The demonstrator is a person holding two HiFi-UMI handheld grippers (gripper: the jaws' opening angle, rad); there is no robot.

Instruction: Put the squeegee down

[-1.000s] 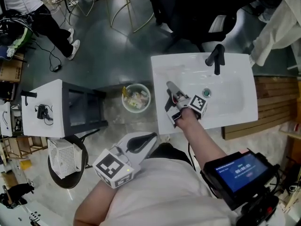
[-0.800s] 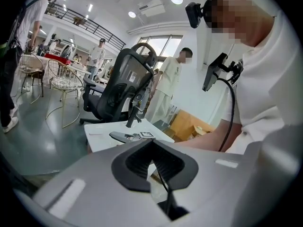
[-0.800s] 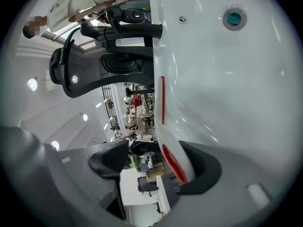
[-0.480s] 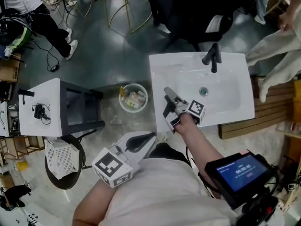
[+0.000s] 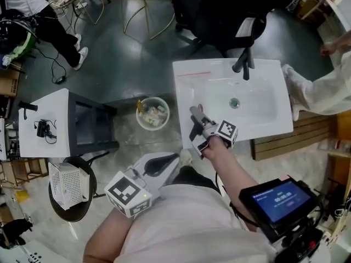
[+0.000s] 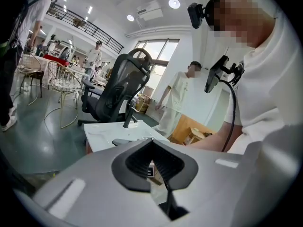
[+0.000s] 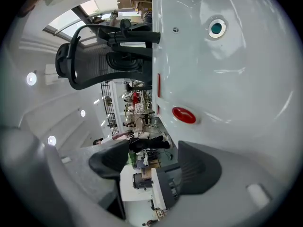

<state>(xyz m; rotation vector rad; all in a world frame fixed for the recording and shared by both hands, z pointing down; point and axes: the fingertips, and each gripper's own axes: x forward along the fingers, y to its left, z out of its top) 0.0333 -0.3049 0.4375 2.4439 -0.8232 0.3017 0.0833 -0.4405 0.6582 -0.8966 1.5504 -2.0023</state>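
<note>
- Here, in the head view, the right hand-held gripper (image 5: 194, 123) hangs over the left ledge of a white ceramic sink (image 5: 263, 114), its two grey fingers spread apart.
- A black tap (image 5: 244, 64) stands at the sink's far rim, and a round green drain (image 5: 234, 102) sits in the basin.
- The left hand-held gripper (image 5: 174, 159) is held low beside the person's body, well apart from the sink, near a round white waste bin (image 5: 152, 113) on the floor.
- In the left gripper view, that gripper's (image 6: 156, 167) black pads meet with nothing between them; a black mesh office chair (image 6: 118, 86) stands behind the sink.
- In the right gripper view, the right hand-held gripper's (image 7: 151, 162) jaws stand wide apart and hold nothing.
- A small red oval piece (image 7: 183, 115) lies on the sink's flat ledge just ahead of those jaws, apart from them; I cannot tell whether it is the squeegee.
</note>
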